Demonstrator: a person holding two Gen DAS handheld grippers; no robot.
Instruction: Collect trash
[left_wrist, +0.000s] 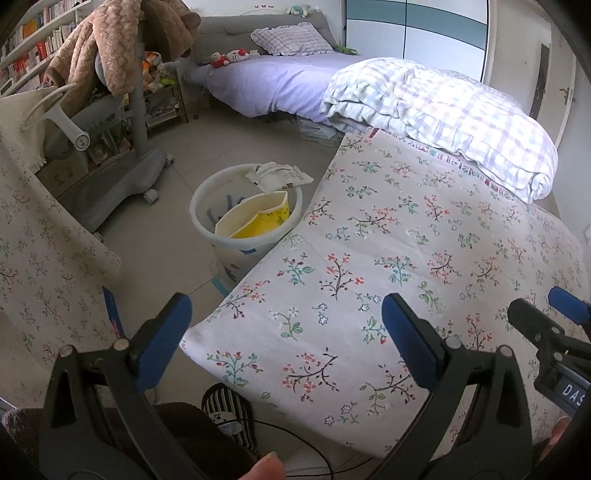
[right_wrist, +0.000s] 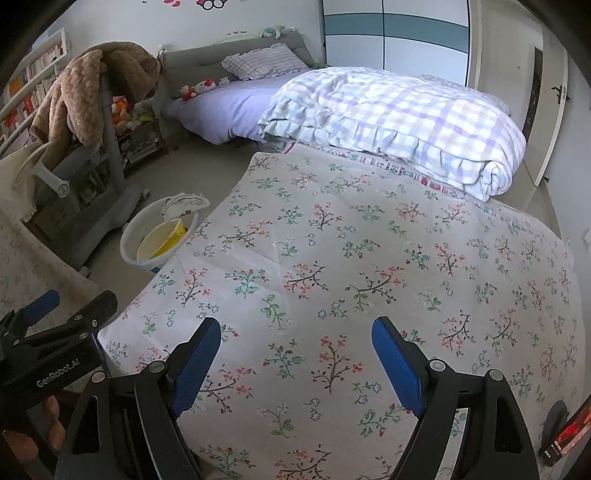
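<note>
bedroom floor and a flowered cloth fill both views. closest to the cameras are the two tools. the left gripper (left_wrist: 284, 328) has its blue fingers (left_wrist: 164, 341) spread wide, and nothing is between them. it hangs over the near left edge of the bench (left_wrist: 369, 229), the one under the flowered cloth. the right gripper (right_wrist: 295, 354) is just beside it, over the middle of the bench, and its fingers (right_wrist: 397, 363) are wide apart too, with nothing held.

the cloth on the bench looks bare in both views. no wrapper or scrap shows on it. at the far right edge of the right view there is a dark thing with a red bit, but it is too cut off to name.

a little farther, on the floor just beside the left side of the bench, stands the white bin (left_wrist: 201, 210). a yellow paper bowl (left_wrist: 258, 219) sits tilted inside it. a crumpled white wrapper (left_wrist: 277, 175) lies over the far rim, partly in and partly hanging out.

so the job looks almost done, or fully done. the trash that shows is already in the bin. what may be left is to push the wrapper down inside.

past the bin are a grey chair (left_wrist: 122, 158) with a brown blanket on it, then the bed (left_wrist: 266, 81) with a checked quilt (left_wrist: 461, 122).
</note>
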